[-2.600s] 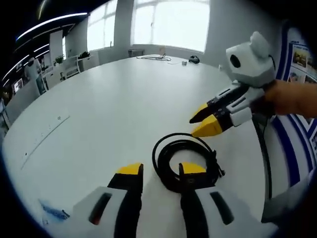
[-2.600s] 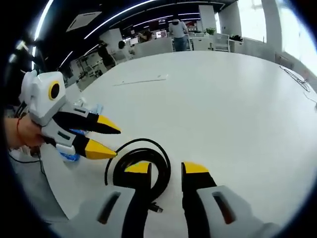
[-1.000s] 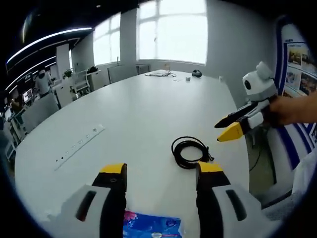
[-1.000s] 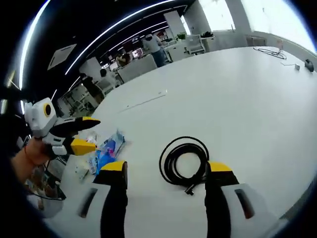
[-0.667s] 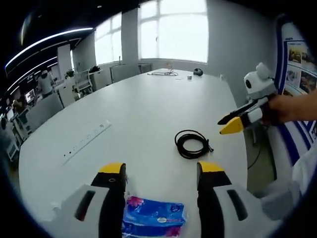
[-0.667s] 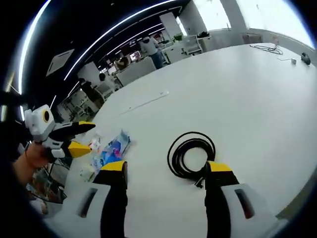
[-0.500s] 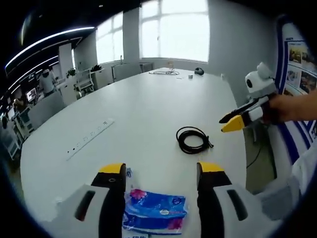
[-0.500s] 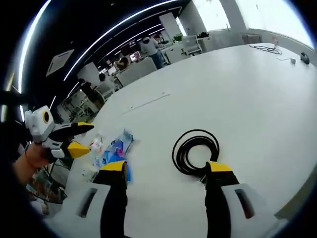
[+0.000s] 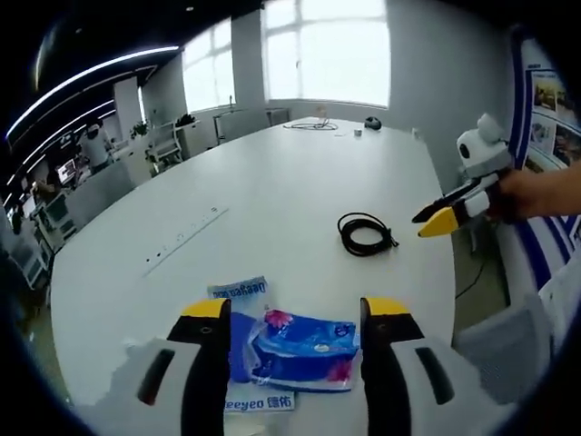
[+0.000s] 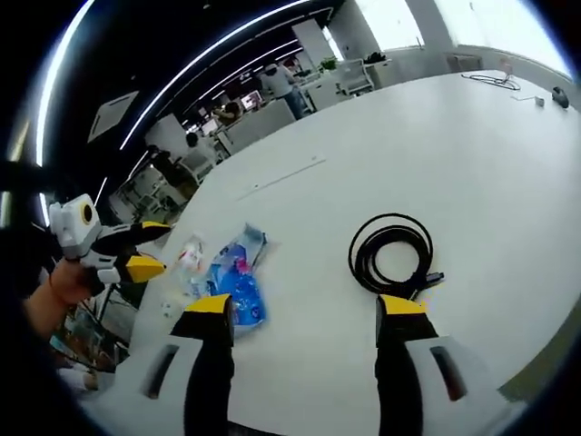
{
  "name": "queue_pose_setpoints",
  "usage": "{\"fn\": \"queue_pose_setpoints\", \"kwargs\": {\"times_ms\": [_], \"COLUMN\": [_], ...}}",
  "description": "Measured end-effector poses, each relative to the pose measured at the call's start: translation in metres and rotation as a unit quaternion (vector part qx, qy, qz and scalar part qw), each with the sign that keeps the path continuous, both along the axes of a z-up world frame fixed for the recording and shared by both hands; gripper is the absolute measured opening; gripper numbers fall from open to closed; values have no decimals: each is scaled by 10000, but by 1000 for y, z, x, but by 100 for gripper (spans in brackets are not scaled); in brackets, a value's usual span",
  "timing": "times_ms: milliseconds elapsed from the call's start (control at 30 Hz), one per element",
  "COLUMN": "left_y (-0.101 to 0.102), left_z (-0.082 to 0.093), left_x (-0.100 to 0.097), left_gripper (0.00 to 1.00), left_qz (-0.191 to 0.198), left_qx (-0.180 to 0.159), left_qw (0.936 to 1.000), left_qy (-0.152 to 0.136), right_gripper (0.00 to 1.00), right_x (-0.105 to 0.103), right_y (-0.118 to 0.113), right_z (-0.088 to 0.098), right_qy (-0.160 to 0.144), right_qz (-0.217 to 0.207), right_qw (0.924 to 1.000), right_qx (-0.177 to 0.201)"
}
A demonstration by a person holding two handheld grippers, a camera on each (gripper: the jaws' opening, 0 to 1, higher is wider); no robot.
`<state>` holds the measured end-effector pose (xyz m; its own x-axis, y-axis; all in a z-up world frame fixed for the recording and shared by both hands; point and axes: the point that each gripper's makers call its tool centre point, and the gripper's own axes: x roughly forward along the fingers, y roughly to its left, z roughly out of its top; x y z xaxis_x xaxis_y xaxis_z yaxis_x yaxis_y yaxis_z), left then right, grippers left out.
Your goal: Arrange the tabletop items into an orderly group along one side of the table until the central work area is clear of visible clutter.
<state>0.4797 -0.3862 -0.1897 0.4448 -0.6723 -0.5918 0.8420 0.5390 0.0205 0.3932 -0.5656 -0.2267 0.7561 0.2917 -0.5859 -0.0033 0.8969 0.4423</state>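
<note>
My left gripper (image 9: pixel 295 313) has its jaws spread, nothing between them, above a blue tissue pack (image 9: pixel 304 350) lying on flat blue-and-white packets (image 9: pixel 238 292) near the white table's (image 9: pixel 263 200) edge. The coiled black cable (image 9: pixel 366 233) lies farther out, well apart from the pack. My right gripper (image 10: pixel 305 313), jaws also spread and empty, hangs just beside the cable (image 10: pixel 392 253).

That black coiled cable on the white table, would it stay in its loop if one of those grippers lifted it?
The black coiled cable probably sags out of shape: I see no tie binding its loops. It lies flat, so rolling seems unlikely. Its loose plug end would likely dangle.
</note>
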Motion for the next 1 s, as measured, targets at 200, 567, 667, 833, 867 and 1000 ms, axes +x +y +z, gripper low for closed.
{"fn": "queue_pose_setpoints", "kwargs": {"times_ms": [200, 567, 667, 833, 867, 1000], "left_y": [20, 45, 47, 48, 48, 46], "left_z": [-6, -27, -34, -46, -48, -58], "left_x": [0, 5, 6, 10, 10, 13], "left_gripper": [57, 56, 55, 54, 54, 53], "left_qz": [44, 27, 7, -40, -49, -88], "left_qx": [106, 359, 413, 467, 471, 477], "left_qw": [9999, 9992, 9989, 9983, 9982, 9978], "left_qy": [36, 186, 238, 344, 360, 459], "right_gripper": [62, 61, 61, 60, 60, 60], "right_x": [-2, -2, -2, -2, -2, 0], "right_y": [17, 53, 58, 68, 68, 70], "right_z": [-5, -18, -20, -24, -24, -30], "right_qy": [49, 178, 202, 263, 270, 337], "right_qz": [82, 287, 339, 435, 441, 455], "right_qw": [9999, 9993, 9991, 9986, 9986, 9983], "right_qx": [45, 156, 160, 152, 150, 146]}}
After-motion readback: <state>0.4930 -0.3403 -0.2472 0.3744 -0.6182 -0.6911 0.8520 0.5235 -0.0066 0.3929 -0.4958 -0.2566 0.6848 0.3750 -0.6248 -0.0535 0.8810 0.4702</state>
